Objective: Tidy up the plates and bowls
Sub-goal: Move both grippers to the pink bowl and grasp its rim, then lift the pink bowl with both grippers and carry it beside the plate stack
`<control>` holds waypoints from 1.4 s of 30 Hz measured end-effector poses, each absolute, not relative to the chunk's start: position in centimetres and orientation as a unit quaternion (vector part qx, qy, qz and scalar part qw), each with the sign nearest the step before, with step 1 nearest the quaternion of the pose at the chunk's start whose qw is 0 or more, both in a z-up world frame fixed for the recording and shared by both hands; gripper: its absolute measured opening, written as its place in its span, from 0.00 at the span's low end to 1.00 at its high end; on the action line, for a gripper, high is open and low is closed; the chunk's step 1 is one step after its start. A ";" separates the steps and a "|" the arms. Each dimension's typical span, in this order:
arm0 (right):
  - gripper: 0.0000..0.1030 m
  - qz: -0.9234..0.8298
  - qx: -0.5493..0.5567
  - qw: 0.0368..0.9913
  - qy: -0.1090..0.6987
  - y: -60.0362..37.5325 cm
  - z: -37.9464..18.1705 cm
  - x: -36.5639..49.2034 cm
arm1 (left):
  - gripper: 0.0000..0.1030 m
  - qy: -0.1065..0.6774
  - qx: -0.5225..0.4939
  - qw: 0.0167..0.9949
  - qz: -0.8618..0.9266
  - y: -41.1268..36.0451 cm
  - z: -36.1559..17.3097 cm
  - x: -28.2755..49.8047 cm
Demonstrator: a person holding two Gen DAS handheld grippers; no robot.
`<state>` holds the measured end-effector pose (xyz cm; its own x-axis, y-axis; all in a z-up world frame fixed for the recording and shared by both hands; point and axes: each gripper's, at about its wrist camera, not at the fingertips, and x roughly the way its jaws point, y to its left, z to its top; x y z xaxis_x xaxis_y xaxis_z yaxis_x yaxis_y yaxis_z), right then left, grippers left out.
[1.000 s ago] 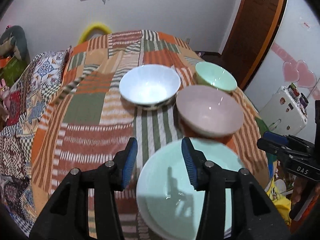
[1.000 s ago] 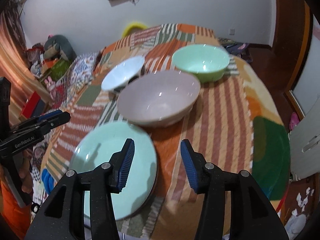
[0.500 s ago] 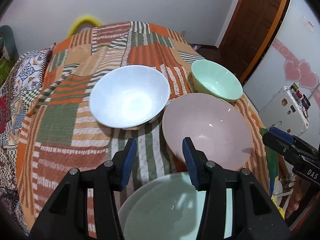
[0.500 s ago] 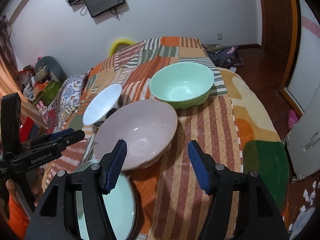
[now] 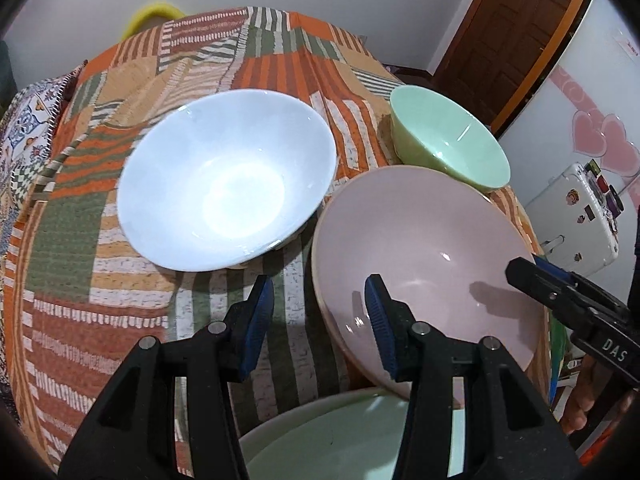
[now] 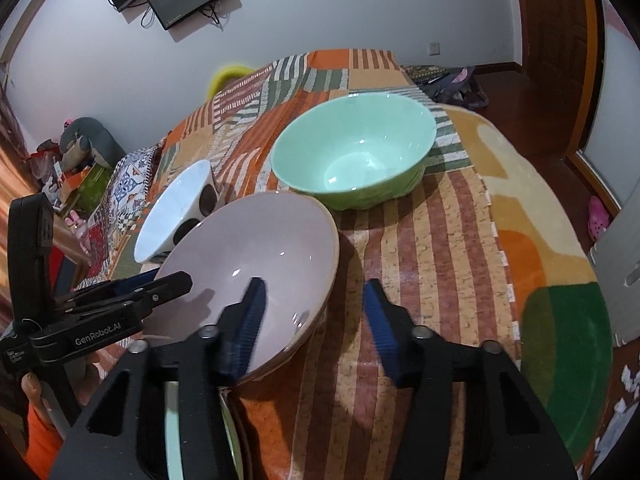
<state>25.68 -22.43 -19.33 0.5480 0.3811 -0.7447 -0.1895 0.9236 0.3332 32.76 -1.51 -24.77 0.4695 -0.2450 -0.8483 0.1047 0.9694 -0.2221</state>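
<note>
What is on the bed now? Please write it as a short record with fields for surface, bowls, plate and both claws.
surface: striped patchwork bedcover
bowls: wide white ceramic bowl; wide pink ceramic bowl; deep mint-green bowl
plate: pale green round plate, nearest the cameras
left claw: open, straddling the pink bowl's near-left rim
right claw: open, straddling the pink bowl's right rim
held: nothing

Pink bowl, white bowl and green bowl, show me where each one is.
pink bowl (image 5: 424, 256), left wrist view, on its inner wall.
white bowl (image 5: 228, 188), left wrist view, on its inside bottom.
green bowl (image 6: 356, 152), right wrist view, on its inner wall.
</note>
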 end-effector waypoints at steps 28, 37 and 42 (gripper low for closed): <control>0.26 0.155 0.093 0.872 0.454 -21.9 -18.0 24.1 | 0.21 0.486 -0.031 0.866 -0.114 -4.2 -22.0 29.5; 0.26 0.168 0.085 0.888 0.419 -21.4 -14.7 21.8 | 0.21 0.456 -0.039 0.881 -0.115 -3.3 -18.1 26.6; 0.26 0.182 0.079 0.893 0.403 -20.3 -13.5 20.7 | 0.21 0.443 -0.044 0.889 -0.106 -2.0 -16.3 24.4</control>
<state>20.71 -20.31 -13.46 0.6082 0.3896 -0.6916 -0.2623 0.9210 0.2881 24.40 -2.01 -16.31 0.5854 -0.2283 -0.7780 0.1501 0.9735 -0.1727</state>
